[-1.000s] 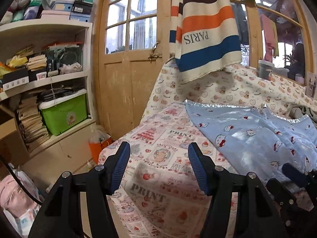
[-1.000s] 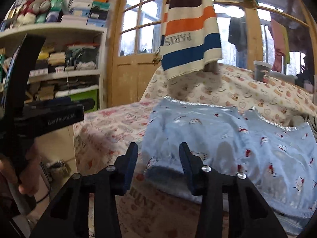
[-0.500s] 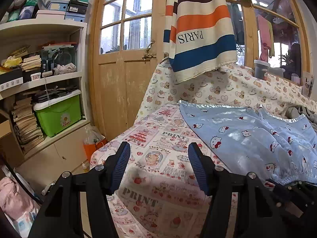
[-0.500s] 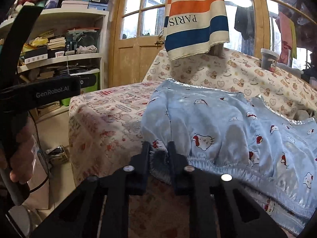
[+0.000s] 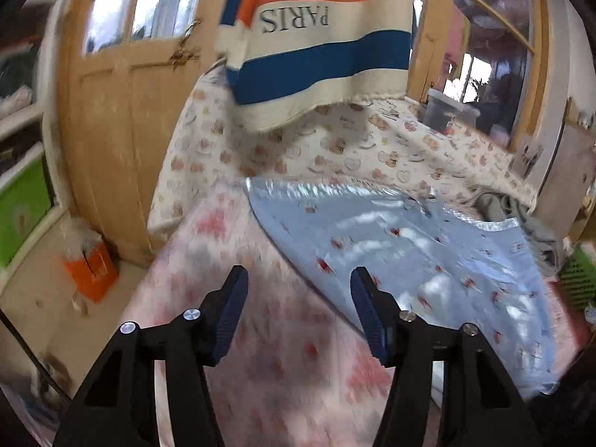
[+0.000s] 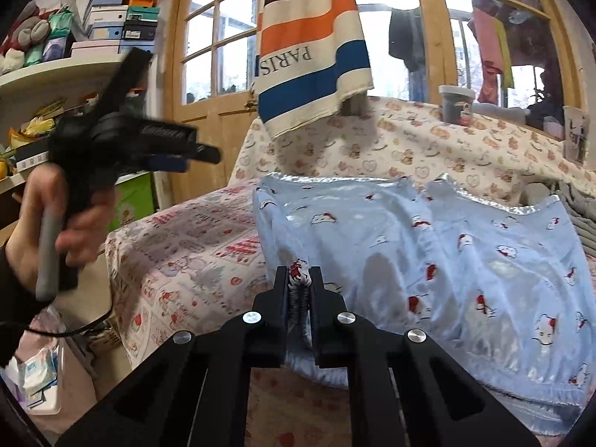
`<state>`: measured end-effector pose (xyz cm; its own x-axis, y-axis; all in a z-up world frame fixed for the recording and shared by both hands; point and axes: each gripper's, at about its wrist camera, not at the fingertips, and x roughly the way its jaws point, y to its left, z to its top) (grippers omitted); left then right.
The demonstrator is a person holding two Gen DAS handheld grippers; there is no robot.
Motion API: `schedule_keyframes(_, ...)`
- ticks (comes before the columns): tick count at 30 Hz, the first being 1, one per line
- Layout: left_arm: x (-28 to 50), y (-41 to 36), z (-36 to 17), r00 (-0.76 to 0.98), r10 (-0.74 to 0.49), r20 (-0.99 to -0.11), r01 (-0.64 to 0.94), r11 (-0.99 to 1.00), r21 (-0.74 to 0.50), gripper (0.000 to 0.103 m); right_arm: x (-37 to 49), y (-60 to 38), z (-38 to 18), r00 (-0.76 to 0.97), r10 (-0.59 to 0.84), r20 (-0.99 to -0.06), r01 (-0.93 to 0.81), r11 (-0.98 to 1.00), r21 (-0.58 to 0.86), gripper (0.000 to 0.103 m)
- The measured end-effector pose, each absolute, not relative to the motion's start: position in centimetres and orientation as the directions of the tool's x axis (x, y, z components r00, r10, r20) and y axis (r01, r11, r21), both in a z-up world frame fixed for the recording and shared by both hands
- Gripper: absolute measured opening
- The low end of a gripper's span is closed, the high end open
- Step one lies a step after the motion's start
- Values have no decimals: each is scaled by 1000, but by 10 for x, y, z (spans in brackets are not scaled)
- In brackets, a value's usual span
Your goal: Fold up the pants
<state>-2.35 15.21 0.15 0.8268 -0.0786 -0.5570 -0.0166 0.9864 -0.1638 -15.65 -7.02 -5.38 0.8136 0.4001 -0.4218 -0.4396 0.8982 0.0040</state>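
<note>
A striped PARIS towel [image 6: 313, 52] hangs over the heart-print cloth [image 6: 428, 149] behind the surface [image 6: 186, 242], with a wooden door [image 5: 123, 111] and cluttered shelves [image 6: 48, 74] to the left; nothing blocks the light blue cartoon-print pants [image 6: 447, 253], which lie spread flat on the surface's printed cover. Only the right wrist view shows the person's hand [image 6: 41, 231] holding the left gripper [image 6: 167, 149] up in the air beside the shelves, and a dark jar [image 6: 456, 104] on the ledge. The left wrist view, blurred, shows an orange bag [image 5: 91, 270] on the floor. The left gripper's jaws are closing, with nothing between them. The right gripper [image 6: 300, 279] is pressed together, pinching the pants' near left edge.
</note>
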Motion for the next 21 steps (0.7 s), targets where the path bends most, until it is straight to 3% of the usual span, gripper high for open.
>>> schedule_keyframes(2, 3, 147, 2, 841, 39, -540, -70, 997, -37, 55, -159, -74, -51, 827, 387, -407, -424, 906, -1, 10)
schedule_keyframes(9, 106, 167, -15, 753, 130, -645, -198, 980, -34, 43, -161, -84, -47, 854, 348, -386, -382, 924, -12, 10)
schedule_keyframes(15, 154, 195, -24, 679, -56, -732, -199, 946, -257, 32, -158, -93, -50, 851, 344, -396, -366, 930, 21, 10)
schedule_keyframes(21, 181, 194, -38, 618, -91, -781, -209, 938, -275, 31, -159, -96, -49, 857, 338, -388, -355, 934, 31, 10)
